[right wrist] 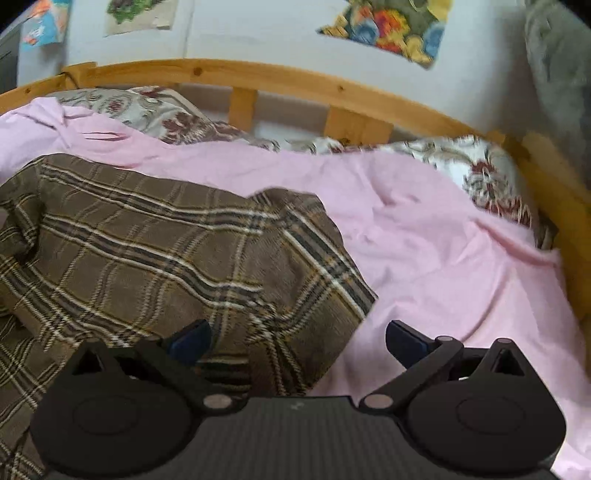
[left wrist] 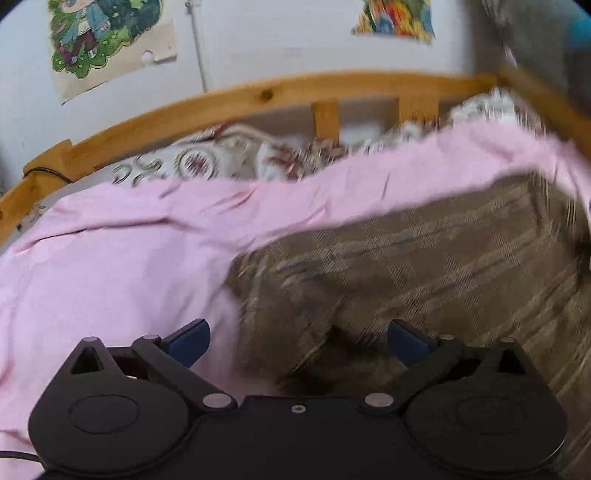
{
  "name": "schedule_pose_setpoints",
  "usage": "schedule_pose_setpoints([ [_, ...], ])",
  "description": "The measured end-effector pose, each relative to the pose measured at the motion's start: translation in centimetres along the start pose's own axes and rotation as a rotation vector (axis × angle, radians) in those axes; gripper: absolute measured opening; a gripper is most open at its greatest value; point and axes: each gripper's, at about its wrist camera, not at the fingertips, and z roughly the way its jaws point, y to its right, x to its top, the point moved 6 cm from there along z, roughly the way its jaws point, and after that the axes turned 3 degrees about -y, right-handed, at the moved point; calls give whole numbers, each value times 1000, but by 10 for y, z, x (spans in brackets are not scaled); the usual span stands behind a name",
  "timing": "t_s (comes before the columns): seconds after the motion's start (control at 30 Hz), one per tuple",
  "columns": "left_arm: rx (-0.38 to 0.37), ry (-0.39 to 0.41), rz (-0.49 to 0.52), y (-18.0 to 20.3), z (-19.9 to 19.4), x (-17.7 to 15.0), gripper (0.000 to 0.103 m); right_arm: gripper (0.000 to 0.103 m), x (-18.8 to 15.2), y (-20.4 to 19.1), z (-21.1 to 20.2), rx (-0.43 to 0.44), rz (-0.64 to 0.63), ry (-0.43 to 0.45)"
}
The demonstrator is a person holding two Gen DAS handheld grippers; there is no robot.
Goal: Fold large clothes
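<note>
Item: brown plaid garment [right wrist: 155,251], large, woven, rumpled, lying on a pink sheet [right wrist: 424,229] that covers the bed. Location relative to the right gripper [right wrist: 297,341]: ahead and to its left, with one rounded edge of cloth running just under its left finger. Relative to the left gripper [left wrist: 297,341]: ahead and to its right, with pink sheet under the left finger; this view is motion-blurred, so the weave and edges are unclear there. Gripper state: both have fingers spread wide apart and nothing between them. Surroundings: floral pillows [right wrist: 159,110] beyond the garment, a wooden bed rail [right wrist: 280,79] behind them, posters [right wrist: 391,29] on the wall. Step judged in hand: taking hold of the near edge before a fold. Handling notes: bring each gripper down onto a distinct hem or corner, one at either side of the cloth; pinch the plaid layer only, not the sheet beneath; lift both together so the fabric hangs evenly. The cloth is bunched, so a single layer may be hard to isolate.
</note>
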Motion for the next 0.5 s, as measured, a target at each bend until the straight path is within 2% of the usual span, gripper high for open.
schedule_pose_setpoints([
  [0.03, 13, 10, -32, 5, 7, 7, 102, 103, 0, -3, -3, -2, -10, 6],
  [0.13, 134, -26, -82, 20, 43, 16, 102, 103, 1, -13, -10, -8, -22, 10],
  [0.27, 275, -130, 6, 23, 73, 6, 100, 103, -3, -20, -22, 1, -46, -2],
  [0.33, 281, -144, 35, 16, 69, -5, 100, 103, -8, -22, -27, 6, -57, -14],
  [0.5, 254, -137, -3, -19, 42, -28, 102, 103, -33, -16, -17, 6, -16, -76],
])
